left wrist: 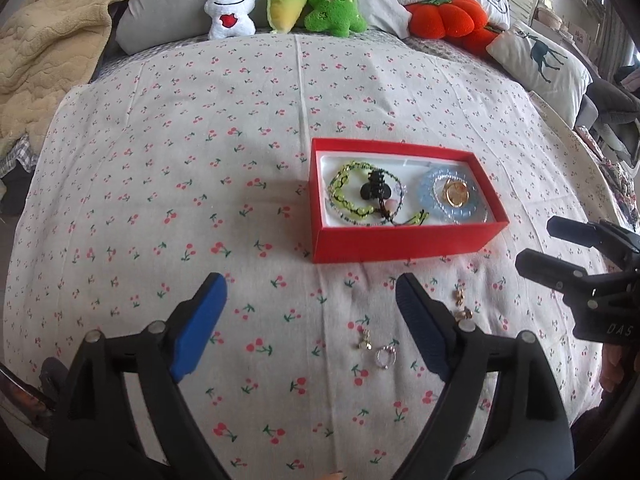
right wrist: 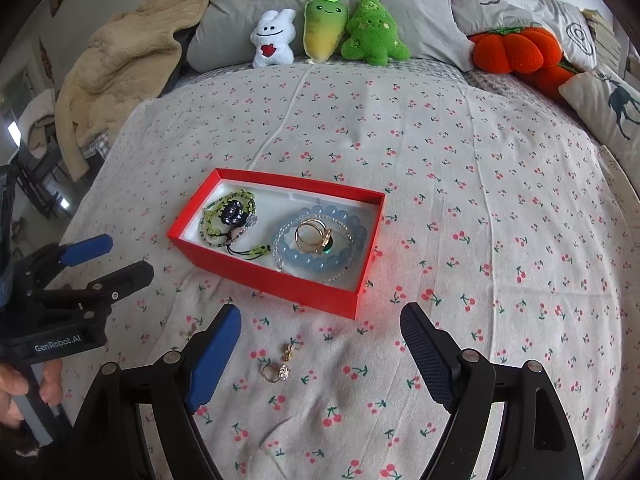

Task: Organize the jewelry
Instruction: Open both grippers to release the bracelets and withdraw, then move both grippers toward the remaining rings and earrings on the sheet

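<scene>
Two views showed your work. From the left wrist, your left gripper [left wrist: 312, 292] gaped wide and empty above loose earrings [left wrist: 366, 340] on the cherry-print sheet [left wrist: 160, 160]; the red box [left wrist: 400, 240] held bracelets. From the right wrist, your right gripper [right wrist: 320, 320] stood wide, empty, near a ring [right wrist: 272, 372].

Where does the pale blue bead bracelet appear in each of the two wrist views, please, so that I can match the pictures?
Left wrist view: the pale blue bead bracelet lies in the right end of the red box, right of centre, ringing a gold ring.
Right wrist view: the bracelet lies in the box's right half, just left of centre.
Shared landmark: the green bead bracelet at the box's other end.
</scene>
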Tool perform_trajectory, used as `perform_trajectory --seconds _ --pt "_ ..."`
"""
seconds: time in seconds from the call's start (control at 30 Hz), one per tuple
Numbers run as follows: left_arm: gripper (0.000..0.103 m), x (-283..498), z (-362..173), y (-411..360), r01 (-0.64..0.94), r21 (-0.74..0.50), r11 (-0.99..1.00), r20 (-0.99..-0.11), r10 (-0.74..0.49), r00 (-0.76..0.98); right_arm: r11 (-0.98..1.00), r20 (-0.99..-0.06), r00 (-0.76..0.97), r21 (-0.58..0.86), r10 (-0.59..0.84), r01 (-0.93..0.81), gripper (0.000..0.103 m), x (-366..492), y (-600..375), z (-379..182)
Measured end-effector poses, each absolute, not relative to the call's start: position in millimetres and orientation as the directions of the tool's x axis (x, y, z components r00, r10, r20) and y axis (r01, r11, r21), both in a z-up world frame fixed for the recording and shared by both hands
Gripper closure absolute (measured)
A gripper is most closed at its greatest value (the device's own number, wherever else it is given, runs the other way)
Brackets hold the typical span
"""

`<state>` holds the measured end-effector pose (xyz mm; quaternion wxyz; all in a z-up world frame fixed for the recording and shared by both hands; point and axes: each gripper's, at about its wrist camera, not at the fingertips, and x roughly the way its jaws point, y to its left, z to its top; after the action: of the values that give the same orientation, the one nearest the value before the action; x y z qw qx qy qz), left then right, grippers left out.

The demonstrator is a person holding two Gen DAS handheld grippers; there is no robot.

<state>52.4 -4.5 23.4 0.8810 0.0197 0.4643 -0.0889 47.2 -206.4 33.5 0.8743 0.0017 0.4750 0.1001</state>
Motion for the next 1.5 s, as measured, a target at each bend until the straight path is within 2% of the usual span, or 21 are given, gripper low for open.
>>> perform_trajectory --seconds 0.1,0.33,0.63,0.77,0.87,1.1,1.5 --pt "0.016 43 14 0 0.163 -0.045 0.986 -0.841 -0.126 0.527 0.989 -0.848 0.512 0.085 0.135 -0.12 0.019 37 -209 29" --pt "0.016 21 -12 5 0.179 -0.024 0.984 -0.879 -0.106 0.464 0.992 -0.892 0.439 0.067 0.109 -0.111 0.019 13 -206 11" --pt "0.017 1 -30 0 0.269 -0.108 0.957 -0.891 -0.213 0.4 0.994 -0.92 0.383 0.049 0.084 -0.098 0.019 -2 -212 -13" --pt "0.027 -1 -33 -7 0.287 -0.132 0.949 -0.889 -0.241 0.389 0.994 -0.922 0.376 0.054 0.087 -0.096 0.019 -5 -215 -19" --pt "0.046 0 -34 -14 0.304 -0.124 0.945 -0.886 -0.244 0.395 0.994 -0.924 0.374 0.052 0.083 -0.093 0.019 -4 -217 -22" --pt "0.067 5 -35 -33 0.358 -0.129 0.925 -0.881 -0.273 0.386 0.992 -0.923 0.371 0.068 0.104 -0.107 0.019 -4 -221 -25" --pt "0.069 17 -39 -51 0.377 -0.117 0.919 -0.878 -0.273 0.392 0.989 -0.924 0.365 0.072 0.115 -0.13 0.019 -3 -221 -31"
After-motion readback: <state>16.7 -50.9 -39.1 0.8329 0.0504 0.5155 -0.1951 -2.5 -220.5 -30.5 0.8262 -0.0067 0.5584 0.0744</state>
